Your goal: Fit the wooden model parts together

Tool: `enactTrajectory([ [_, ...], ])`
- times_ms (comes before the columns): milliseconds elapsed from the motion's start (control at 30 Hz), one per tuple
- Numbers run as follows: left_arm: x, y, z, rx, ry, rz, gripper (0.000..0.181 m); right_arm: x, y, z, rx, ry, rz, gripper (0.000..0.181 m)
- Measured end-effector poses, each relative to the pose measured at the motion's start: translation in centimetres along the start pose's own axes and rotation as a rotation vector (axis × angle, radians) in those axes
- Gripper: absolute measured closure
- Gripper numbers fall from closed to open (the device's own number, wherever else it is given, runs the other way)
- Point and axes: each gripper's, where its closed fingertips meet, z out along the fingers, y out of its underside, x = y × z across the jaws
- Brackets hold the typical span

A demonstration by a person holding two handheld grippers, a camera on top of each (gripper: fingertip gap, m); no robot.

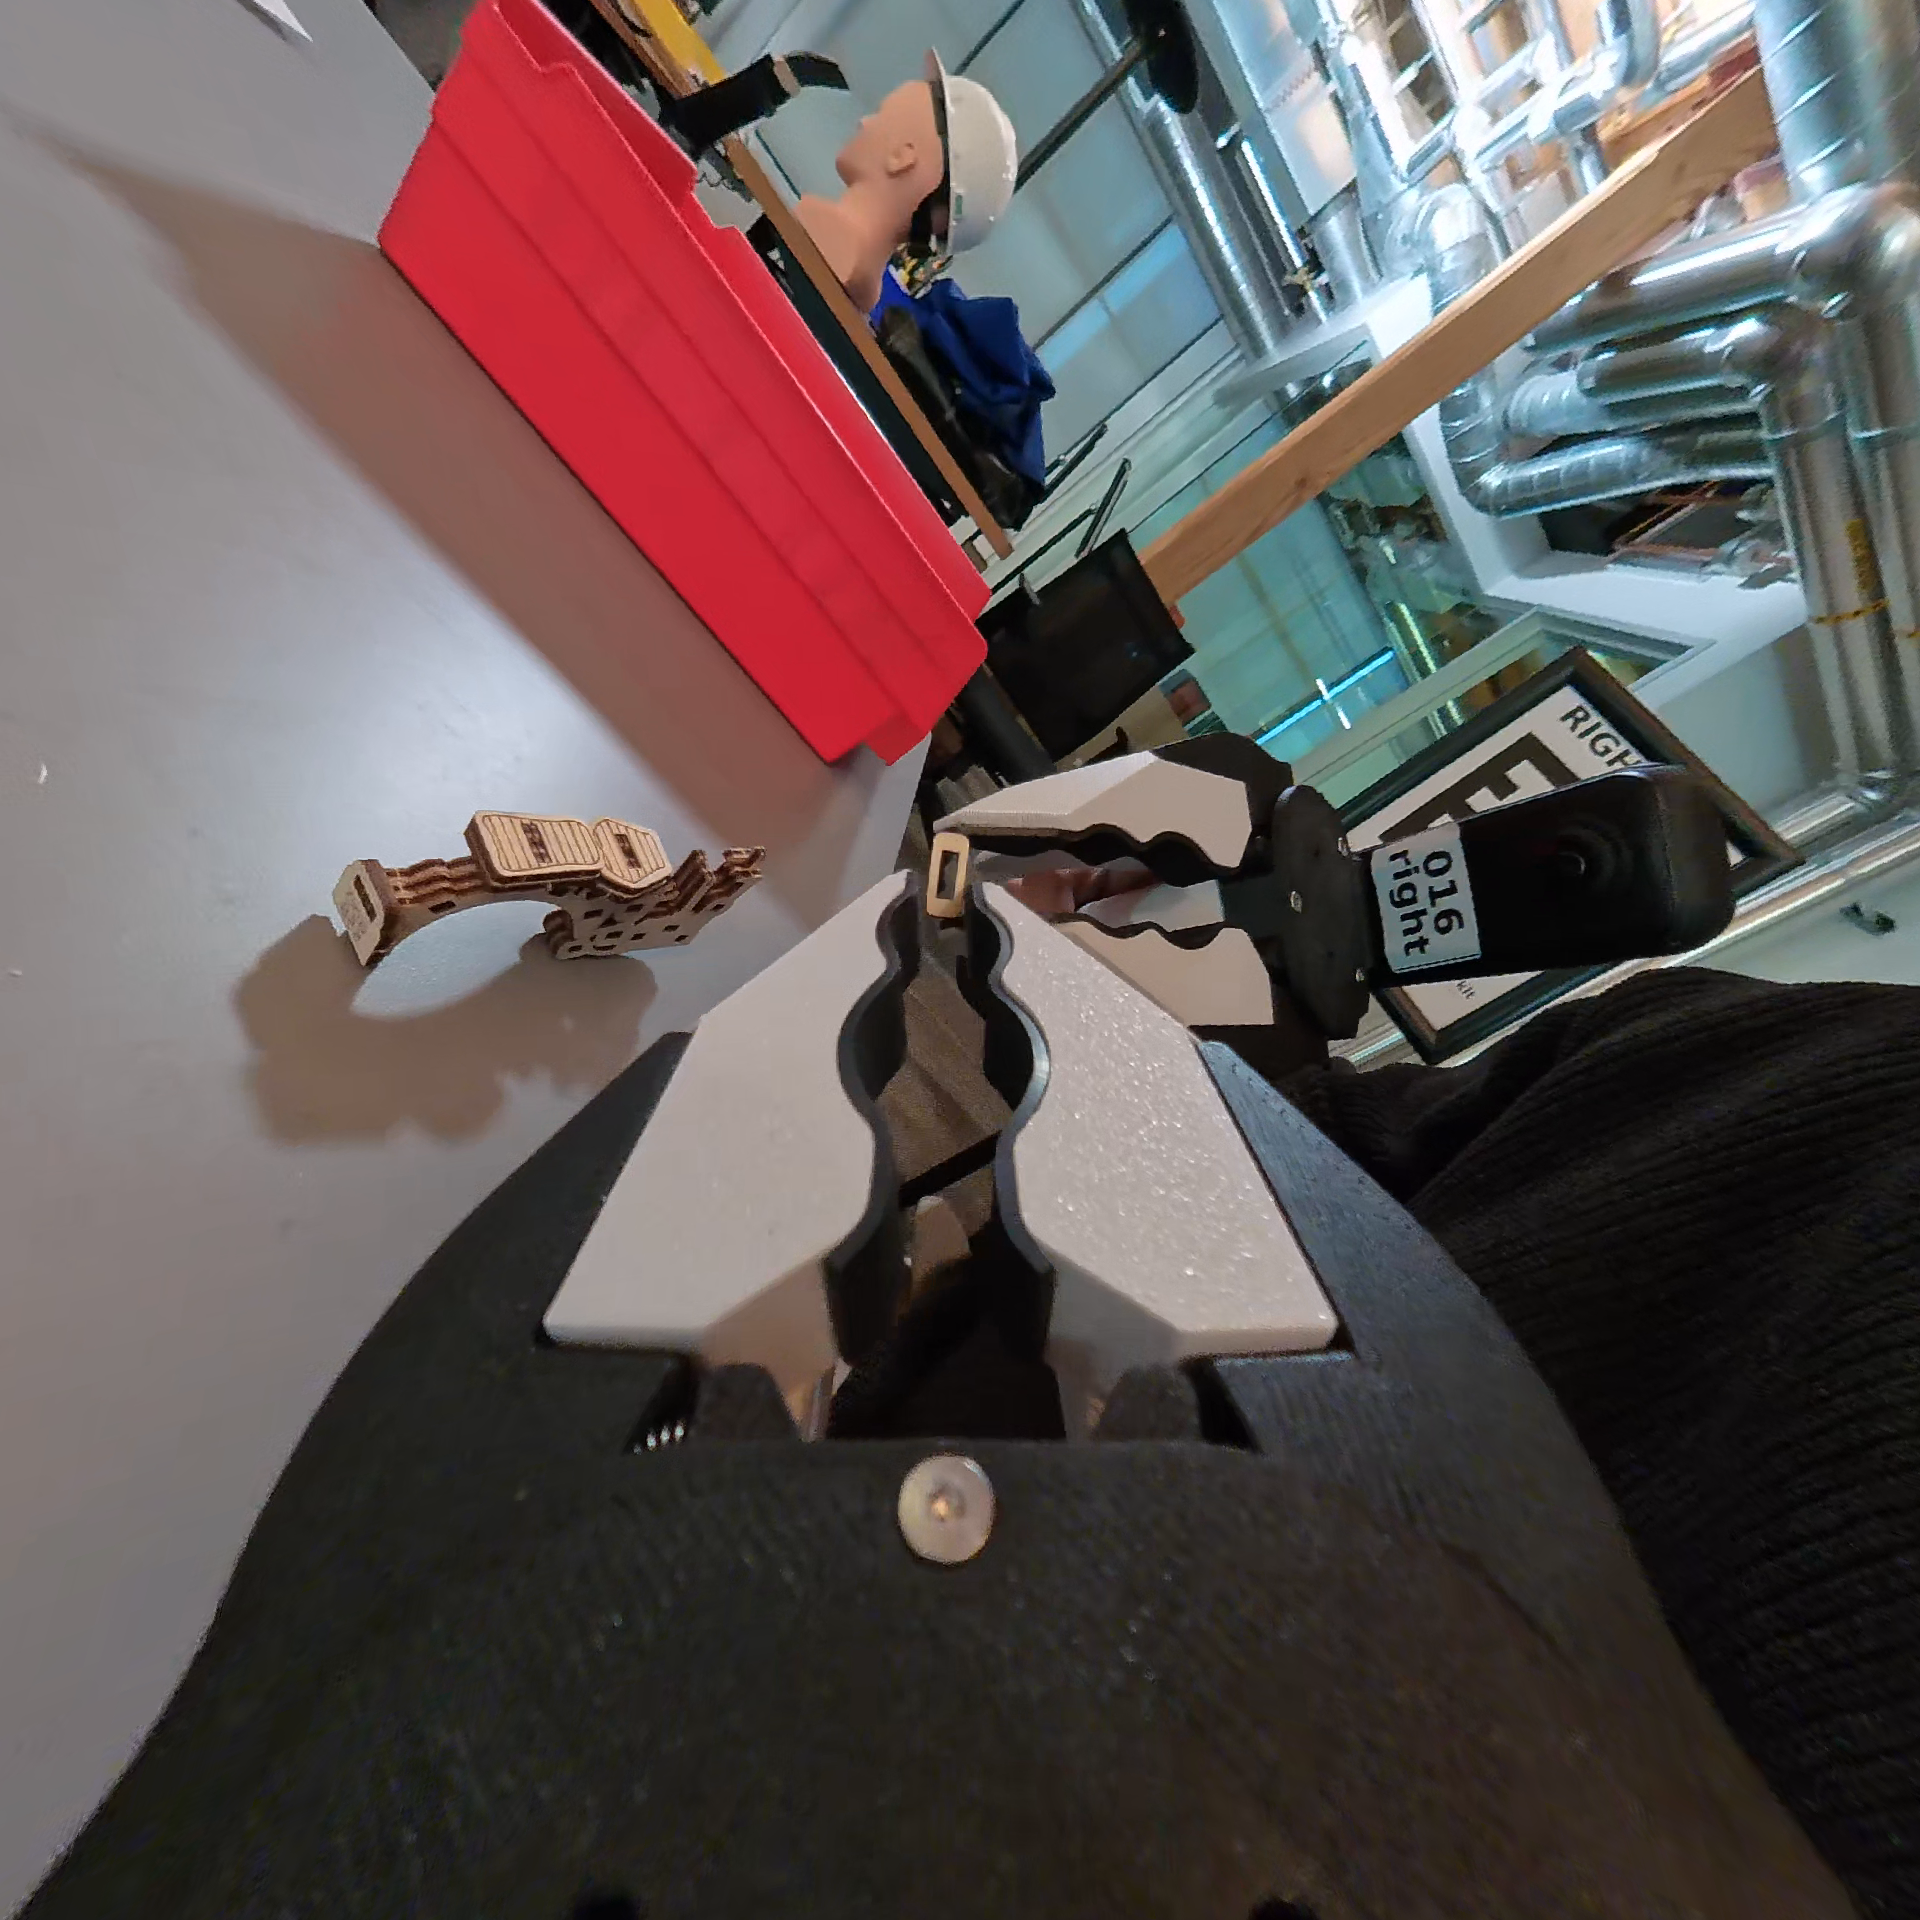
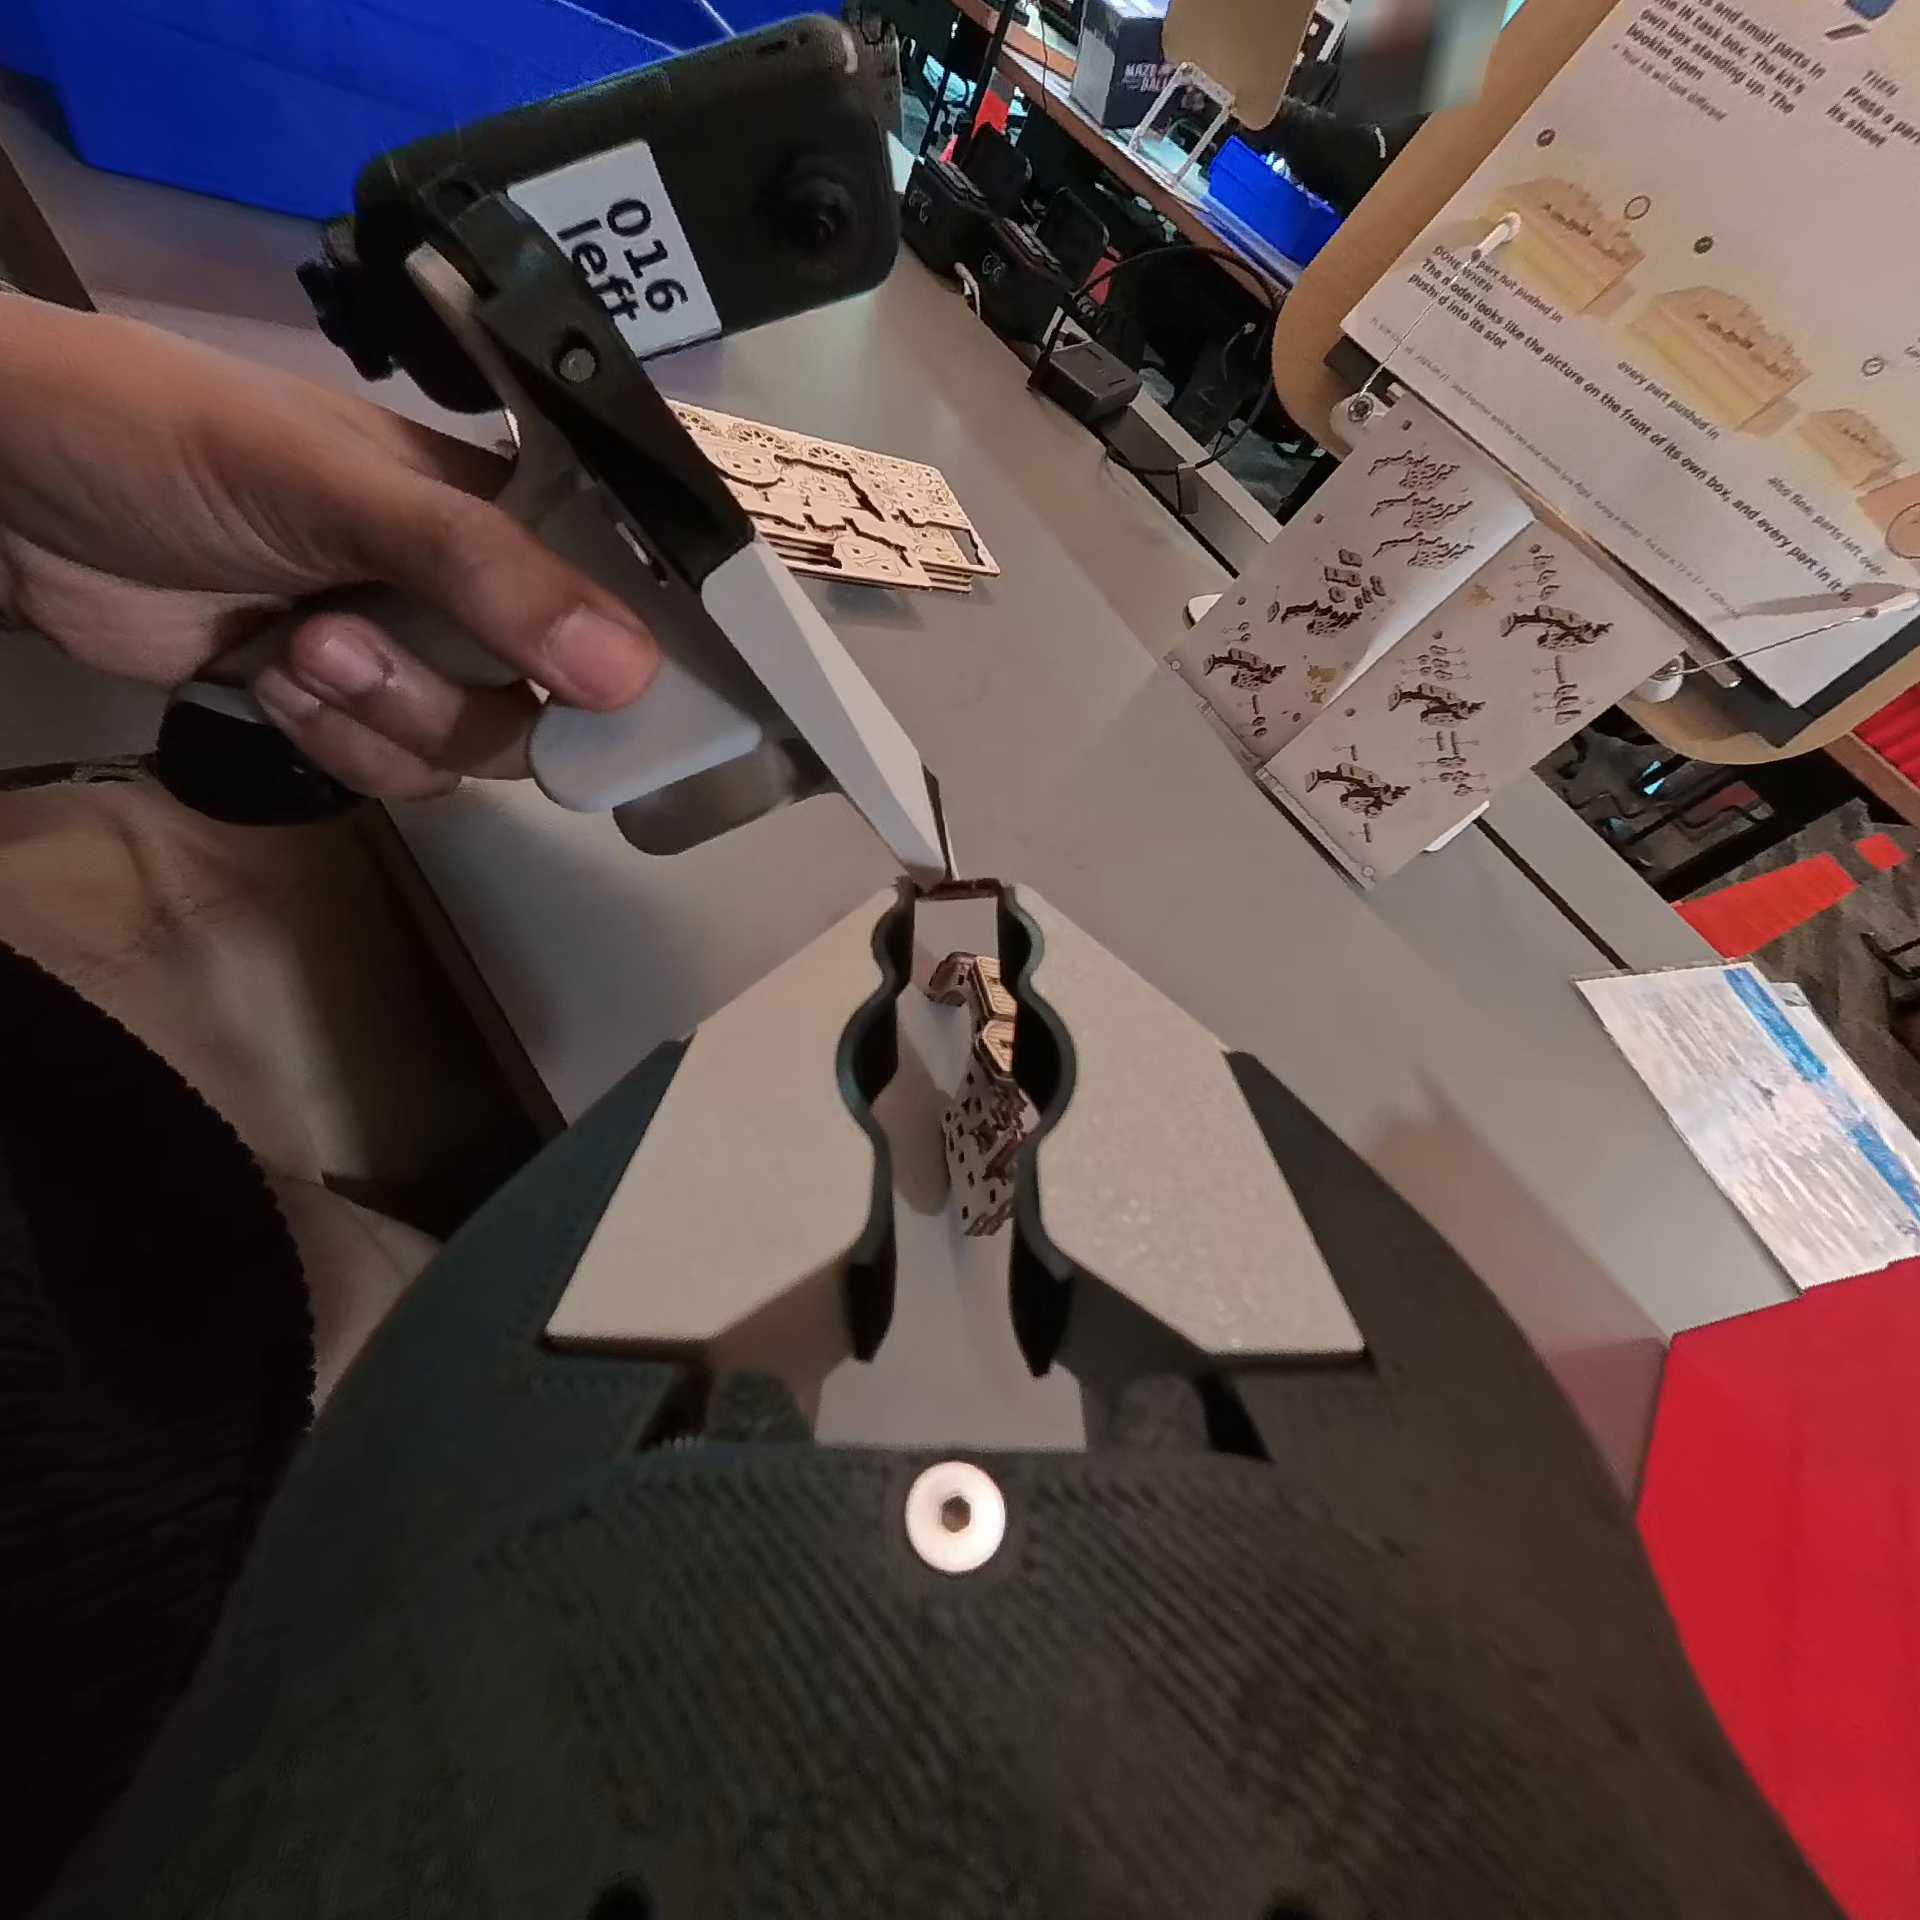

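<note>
A small wooden part (image 1: 948, 878), a flat rectangle with a slot, sits between both grippers just off the grey table's edge. My left gripper (image 1: 948, 891) pinches its two long sides. My right gripper (image 2: 958, 891) spans it end to end, and the part (image 2: 961, 886) shows edge-on between the tips. The right gripper's upper finger (image 1: 1101, 800) touches the part's top. The left gripper's fingers (image 2: 821, 675) come in from the upper left, squeezed by a hand (image 2: 260, 582). The part-built wooden model (image 1: 551, 894) lies on the table (image 1: 208, 520), also visible between my right fingers (image 2: 982, 1101).
A red bin (image 1: 675, 384) stands on the table behind the model. Stacked wooden part sheets (image 2: 852, 509) lie farther back, an instruction booklet (image 2: 1382, 644) stands open at the right, and a printed card (image 2: 1766, 1122) lies near a red bin (image 2: 1787, 1558). A blue bin (image 2: 260, 94) is at the far left. My left and right fingertips are right by each other.
</note>
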Motion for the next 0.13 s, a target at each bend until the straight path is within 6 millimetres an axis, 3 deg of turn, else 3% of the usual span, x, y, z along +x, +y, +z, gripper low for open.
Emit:
enactTrajectory([
  [133,0.33,-0.06,0.02,0.009,0.051,-0.045,0.172,-0.11,-0.06,-0.05,0.013,-0.019,0.027,0.166],
])
